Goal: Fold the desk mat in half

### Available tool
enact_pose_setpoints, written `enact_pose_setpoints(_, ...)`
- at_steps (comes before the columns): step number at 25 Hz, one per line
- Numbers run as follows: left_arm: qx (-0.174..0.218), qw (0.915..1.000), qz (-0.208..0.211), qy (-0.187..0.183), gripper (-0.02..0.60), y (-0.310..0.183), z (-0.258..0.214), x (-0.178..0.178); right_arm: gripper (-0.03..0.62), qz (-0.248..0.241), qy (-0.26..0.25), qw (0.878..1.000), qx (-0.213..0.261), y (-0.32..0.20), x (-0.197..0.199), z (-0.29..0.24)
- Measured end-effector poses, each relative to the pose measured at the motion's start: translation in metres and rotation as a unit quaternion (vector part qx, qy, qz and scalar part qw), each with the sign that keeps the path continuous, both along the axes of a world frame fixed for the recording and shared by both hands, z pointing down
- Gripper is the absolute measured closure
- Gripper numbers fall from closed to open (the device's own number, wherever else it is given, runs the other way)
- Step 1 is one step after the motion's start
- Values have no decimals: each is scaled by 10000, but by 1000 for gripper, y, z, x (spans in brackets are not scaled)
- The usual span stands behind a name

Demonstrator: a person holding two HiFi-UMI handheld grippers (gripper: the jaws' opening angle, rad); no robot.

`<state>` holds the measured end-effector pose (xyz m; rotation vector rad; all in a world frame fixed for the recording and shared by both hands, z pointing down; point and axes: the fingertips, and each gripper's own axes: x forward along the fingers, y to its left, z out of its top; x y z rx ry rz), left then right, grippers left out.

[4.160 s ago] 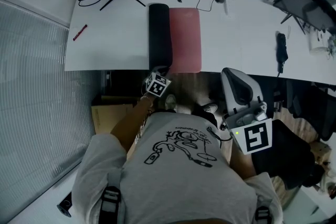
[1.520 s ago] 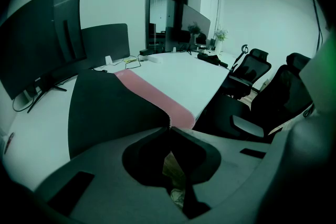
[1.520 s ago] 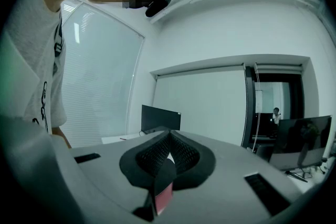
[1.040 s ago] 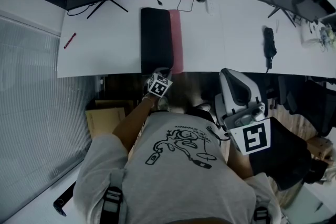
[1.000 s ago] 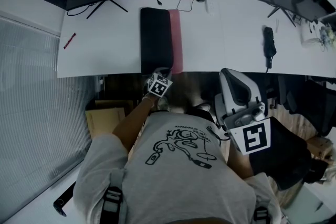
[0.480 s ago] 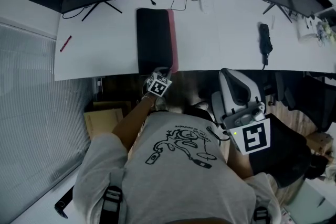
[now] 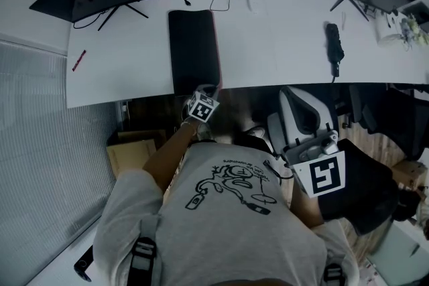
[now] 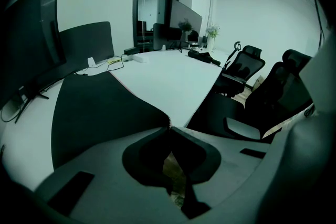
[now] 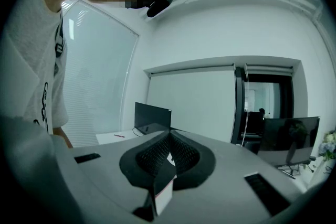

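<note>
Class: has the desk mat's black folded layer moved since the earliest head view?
Yes. The black layer has swept rightward across the mat on the fixed white desk, leaving only a thin pink strip at its right edge.

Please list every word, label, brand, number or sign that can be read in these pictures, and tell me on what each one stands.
No text here can be read.
T-shirt print: a drawing with a line of small script above it, too small to read.
Left marker cube: a black-and-white square pattern, no letters.
Right marker cube: a black-and-white square pattern, no letters.
</note>
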<state>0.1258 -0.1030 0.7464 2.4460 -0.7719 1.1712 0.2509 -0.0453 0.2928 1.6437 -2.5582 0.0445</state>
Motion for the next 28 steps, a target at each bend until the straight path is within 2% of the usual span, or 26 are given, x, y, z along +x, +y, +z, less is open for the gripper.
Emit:
enact_pose_setpoints(14,188,9997,22,123,535,5,-7,7,586,15,-3,10000,-10,3,0,1)
enact_pose_setpoints(19,275,9990,130,340,535,11,-19,11,586,-4,10,10000,-19,4,-8,2)
enact_pose_setpoints(28,555,9950,-82,832,542,3,-68,5,586,-88,64,9999,-50,1,-29,3)
